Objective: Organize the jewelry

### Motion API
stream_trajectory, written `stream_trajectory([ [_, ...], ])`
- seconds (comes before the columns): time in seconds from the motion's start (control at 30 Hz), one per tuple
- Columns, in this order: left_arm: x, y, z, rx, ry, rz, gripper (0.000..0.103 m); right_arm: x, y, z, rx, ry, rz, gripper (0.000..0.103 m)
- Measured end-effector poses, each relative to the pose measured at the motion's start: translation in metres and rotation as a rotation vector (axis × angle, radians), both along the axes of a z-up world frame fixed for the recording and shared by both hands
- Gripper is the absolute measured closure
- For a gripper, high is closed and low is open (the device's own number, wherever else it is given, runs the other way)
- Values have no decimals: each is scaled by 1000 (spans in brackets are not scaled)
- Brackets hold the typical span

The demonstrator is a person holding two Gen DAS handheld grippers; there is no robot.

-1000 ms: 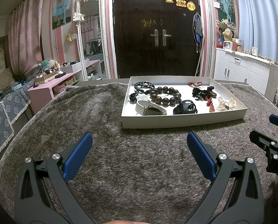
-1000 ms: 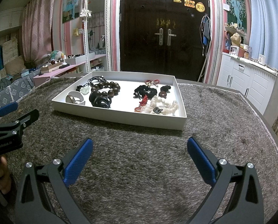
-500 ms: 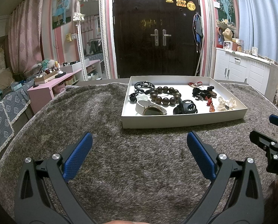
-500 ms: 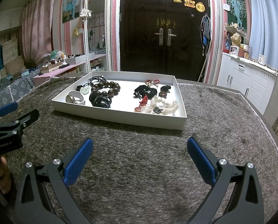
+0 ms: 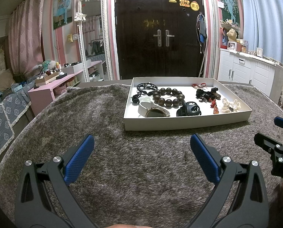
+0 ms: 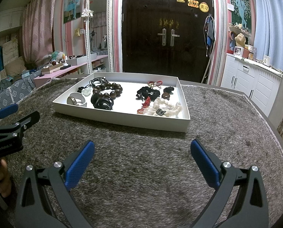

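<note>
A shaggy grey rug [image 5: 141,161] covers the table before a dark door [image 5: 160,38]. In the left view, our left gripper [image 5: 142,146] gapes wide at frame bottom, holding nothing; the tray [image 5: 185,124] sits right of centre, long axis across the frame, jewelry [image 5: 169,96] all inside, perhaps gathered, perhaps awaiting sorting. In the right view, our right gripper [image 6: 142,148] is equally wide and empty; the tray [image 6: 122,120] lies centre-left, slanting down toward the right.

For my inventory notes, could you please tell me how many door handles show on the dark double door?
2: the left silver lever door handle and the right silver lever door handle sit side by side at the dark double door's centre seam.
</note>
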State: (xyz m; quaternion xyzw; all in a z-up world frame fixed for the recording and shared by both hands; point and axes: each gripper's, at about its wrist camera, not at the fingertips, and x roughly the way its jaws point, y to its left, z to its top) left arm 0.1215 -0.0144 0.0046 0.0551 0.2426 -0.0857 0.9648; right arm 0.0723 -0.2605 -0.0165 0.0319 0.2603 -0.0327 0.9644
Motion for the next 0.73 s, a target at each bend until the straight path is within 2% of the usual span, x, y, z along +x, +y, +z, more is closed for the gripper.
stream_trajectory([
  [0.73,0,3,-1,-9,9,30,3,0,0,0,0,0,0,2],
])
